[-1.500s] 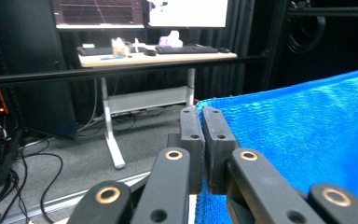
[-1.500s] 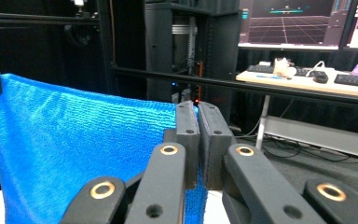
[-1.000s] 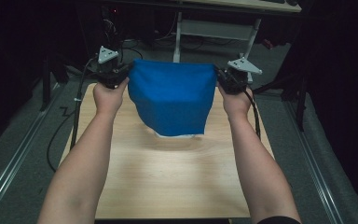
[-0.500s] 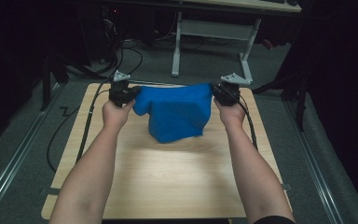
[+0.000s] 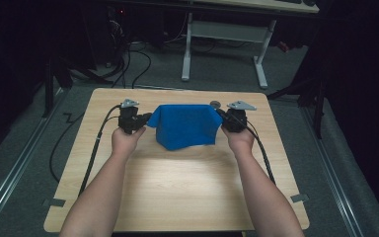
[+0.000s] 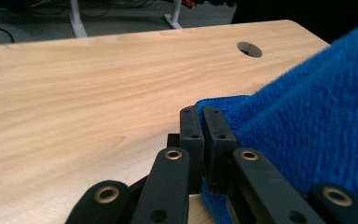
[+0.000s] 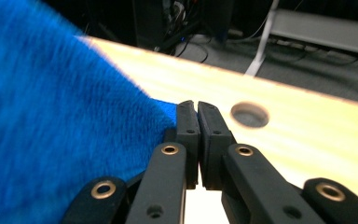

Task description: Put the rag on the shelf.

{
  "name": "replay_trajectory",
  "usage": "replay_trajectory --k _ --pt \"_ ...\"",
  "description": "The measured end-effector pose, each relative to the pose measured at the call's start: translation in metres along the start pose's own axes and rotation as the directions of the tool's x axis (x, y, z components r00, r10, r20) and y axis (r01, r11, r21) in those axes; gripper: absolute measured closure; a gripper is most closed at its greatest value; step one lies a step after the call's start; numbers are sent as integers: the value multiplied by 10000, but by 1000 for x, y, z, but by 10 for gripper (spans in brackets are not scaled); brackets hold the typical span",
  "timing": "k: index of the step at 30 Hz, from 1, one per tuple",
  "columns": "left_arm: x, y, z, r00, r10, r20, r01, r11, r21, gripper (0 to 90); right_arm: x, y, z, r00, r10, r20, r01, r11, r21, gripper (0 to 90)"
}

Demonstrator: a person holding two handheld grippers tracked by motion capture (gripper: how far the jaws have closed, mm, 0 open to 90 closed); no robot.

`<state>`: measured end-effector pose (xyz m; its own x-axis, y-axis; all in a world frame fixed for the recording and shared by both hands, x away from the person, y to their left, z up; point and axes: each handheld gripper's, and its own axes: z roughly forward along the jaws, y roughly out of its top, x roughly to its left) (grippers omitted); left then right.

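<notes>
Compared with the earlier high view, both grippers are sitting lower and farther toward the far edge of the desk (image 5: 177,192), and the blue cloth (image 5: 186,126) is hanging shorter: less of it is draping toward the person, and its lower part is now resting on the desktop.

The left gripper (image 5: 139,120) is pinching the cloth's left upper corner; in the left gripper view its jaws are standing closed almost pad to pad, with blue pile (image 6: 307,135) caught between and beside them. The right gripper (image 5: 225,118) is pinching the right upper corner in the same manner; in the right gripper view the jaws are closed to a thin slit, with cloth (image 7: 65,130) running off to their left.

The cloth is spanning the gap between the two grippers in the far half of the desk, centred between the left and right edges. Its top edge is stretching level; its near edge is sagging to a rounded point. The fabric is a plain blue with a fleecy nap.

A round cable hole (image 5: 215,103) is lying near the far edge, just beyond the right gripper. The near half of the desk is offering bare wood between the forearms.
</notes>
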<state>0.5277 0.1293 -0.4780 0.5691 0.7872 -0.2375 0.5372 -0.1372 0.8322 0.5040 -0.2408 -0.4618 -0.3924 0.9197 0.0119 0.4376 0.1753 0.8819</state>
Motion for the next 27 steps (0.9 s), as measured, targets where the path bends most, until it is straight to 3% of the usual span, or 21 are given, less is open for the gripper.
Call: replay_trajectory --k 6,15,20,27 --pt "1 -14 6 9995 -289 148 287 9995 119 878 6 -16 5 9998 119 -143 -115 9996 249 889" --pt "1 -23 13 9984 -518 232 510 9982 329 875 9 -26 8 9997 142 -181 -135 9993 356 888" --pt "-5 -26 15 9980 -573 249 556 9963 659 871 7 -33 7 9995 245 -196 -233 9980 590 888" --pt "-14 -29 13 9981 -586 201 564 9935 986 869 13 -36 9 9995 37 -321 -14 9974 718 888"
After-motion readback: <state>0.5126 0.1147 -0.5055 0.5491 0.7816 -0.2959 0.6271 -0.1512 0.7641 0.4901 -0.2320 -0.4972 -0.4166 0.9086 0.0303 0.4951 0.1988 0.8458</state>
